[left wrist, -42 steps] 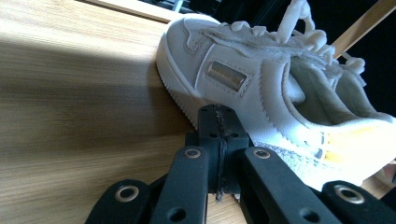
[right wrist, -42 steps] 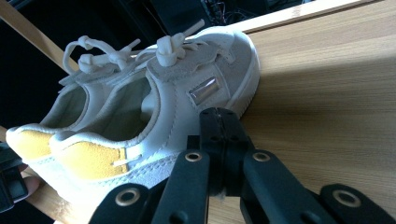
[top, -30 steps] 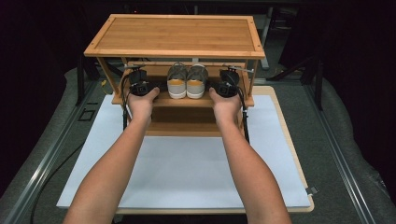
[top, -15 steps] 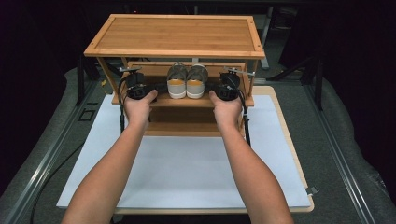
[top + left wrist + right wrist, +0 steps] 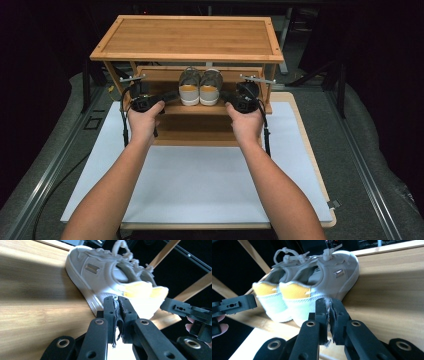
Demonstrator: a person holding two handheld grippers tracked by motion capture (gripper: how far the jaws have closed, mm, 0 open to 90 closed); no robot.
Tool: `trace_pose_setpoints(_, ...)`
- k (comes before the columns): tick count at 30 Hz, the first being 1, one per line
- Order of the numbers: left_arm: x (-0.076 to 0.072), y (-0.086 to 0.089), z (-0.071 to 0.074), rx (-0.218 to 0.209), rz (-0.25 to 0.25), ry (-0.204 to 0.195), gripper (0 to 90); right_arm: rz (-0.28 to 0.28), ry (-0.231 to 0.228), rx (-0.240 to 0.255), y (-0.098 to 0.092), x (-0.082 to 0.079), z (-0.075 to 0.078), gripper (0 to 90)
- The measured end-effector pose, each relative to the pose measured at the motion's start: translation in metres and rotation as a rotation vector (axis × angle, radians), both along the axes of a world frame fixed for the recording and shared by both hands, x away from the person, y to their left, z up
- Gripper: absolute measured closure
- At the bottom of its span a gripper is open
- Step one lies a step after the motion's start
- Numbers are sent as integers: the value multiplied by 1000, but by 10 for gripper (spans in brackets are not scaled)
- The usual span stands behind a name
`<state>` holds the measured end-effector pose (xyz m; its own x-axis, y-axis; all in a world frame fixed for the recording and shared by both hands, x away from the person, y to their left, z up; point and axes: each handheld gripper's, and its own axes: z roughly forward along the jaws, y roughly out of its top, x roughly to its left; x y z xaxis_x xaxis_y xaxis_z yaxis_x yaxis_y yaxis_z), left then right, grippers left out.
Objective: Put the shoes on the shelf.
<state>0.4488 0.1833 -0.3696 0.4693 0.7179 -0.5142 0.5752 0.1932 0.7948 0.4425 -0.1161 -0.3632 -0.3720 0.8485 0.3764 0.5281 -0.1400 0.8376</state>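
Shoes: 2 shoes (image 5: 200,87) side by side on the rack's (image 5: 187,37) middle shelf, heels toward the person.
Left gripper (image 5: 167,96): just left of the shoes, jaws nearly together, just been opening slightly, nothing between them.
Right gripper (image 5: 226,96): just right of the shoes, same state, gripping nothing.
Mat (image 5: 200,175): white, under the rack.
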Motion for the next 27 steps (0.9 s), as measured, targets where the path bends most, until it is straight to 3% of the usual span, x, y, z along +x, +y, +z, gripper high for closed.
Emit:
trace_pose_setpoints(7,-19,5,2,-2,-60,-29,850,50,-10,-12,-8,-21,1,851)
trace_pose_setpoints(12,-36,10,-2,9,-100,-45,850,96,-17,16,-15,-39,-1,849)
trace_pose_setpoints(15,-47,17,-9,22,-119,-47,847,118,-21,8,-18,-51,-6,847)
trace_pose_setpoints(17,-52,21,-13,25,-126,-48,845,121,-12,-30,-21,-58,-10,844)
trace_pose_setpoints(27,-90,50,-46,71,-149,-49,850,160,6,-52,-43,-99,-41,851)
